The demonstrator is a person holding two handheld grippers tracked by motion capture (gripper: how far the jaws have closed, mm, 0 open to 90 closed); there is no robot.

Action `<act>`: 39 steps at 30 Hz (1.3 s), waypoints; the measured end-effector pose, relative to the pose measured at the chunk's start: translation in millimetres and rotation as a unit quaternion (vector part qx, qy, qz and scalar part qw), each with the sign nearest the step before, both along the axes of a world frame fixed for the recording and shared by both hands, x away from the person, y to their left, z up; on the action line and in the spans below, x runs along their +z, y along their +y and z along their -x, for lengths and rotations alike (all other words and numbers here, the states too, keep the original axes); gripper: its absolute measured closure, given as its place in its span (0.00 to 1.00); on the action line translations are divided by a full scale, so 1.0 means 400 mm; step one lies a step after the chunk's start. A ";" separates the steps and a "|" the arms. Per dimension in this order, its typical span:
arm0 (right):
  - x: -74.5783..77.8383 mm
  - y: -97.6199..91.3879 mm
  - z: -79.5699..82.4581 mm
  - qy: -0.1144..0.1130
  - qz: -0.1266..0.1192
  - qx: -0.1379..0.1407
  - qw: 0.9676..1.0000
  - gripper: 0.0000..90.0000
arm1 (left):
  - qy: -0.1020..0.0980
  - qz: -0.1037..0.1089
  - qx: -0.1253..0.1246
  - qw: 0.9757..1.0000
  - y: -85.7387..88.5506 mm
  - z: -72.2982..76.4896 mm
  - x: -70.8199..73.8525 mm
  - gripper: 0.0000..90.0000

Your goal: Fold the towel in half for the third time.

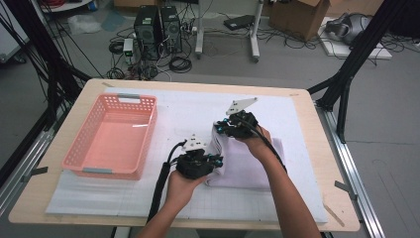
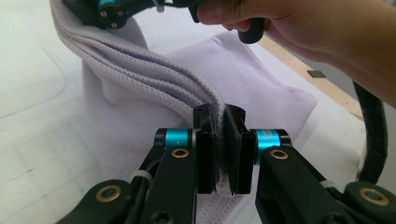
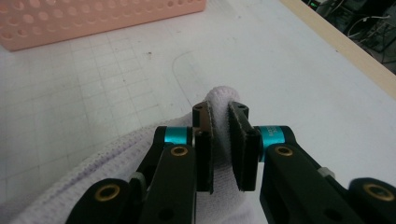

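The left gripper (image 2: 220, 149) has its jaws clamped on the hem of a pale lilac cloth (image 2: 196, 88), several folded layers pinched flat between the black pads, with the stitched edge running up and away from the jaws toward the other tool. Beyond and above those jaws the right gripper (image 3: 220, 140) is also closed on the cloth, its jaws squeezing a bunched fold that bulges out just past the tips. In the high view the cloth (image 1: 247, 163) lies partly folded on the white mat (image 1: 188, 106) of the tabletop (image 1: 317, 163), its left edge lifted and stretched between the two sets of jaws, the rest resting flat to the right of them. The step in hand looks like carrying this held edge over to make or tidy a fold. To do it well, both hands should move together at the same height so the edge stays taut and straight between the jaws, neither pulling ahead, and all layers should stay pinched until the edge lies square on the lower part. Farther to the left of both jaws, well apart from the cloth, sits a pink basket (image 1: 114, 136).
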State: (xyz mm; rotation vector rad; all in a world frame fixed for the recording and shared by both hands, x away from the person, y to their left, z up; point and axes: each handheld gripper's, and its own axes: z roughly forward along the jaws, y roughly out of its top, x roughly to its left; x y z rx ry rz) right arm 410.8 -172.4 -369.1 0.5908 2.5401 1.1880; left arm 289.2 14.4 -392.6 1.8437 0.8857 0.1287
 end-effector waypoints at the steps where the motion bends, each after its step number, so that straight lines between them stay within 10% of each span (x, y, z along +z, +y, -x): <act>1: -0.001 -0.007 0.002 -0.001 0.000 -0.004 1.000 0.91 | 0.001 -0.001 -0.003 1.000 -0.012 -0.003 -0.005 0.92; 22: -0.045 -0.163 0.026 -0.014 0.005 -0.047 0.999 0.91 | -0.007 -0.014 -0.015 1.000 -0.124 -0.018 -0.050 0.78; 28: -0.062 -0.215 0.033 -0.015 0.000 -0.058 0.998 0.91 | -0.039 -0.014 -0.006 0.999 -0.097 -0.009 -0.045 0.47; 39: -0.079 -0.282 0.037 -0.015 -0.005 -0.090 0.996 0.91 | -0.059 -0.013 0.018 0.998 -0.004 -0.007 -0.063 0.40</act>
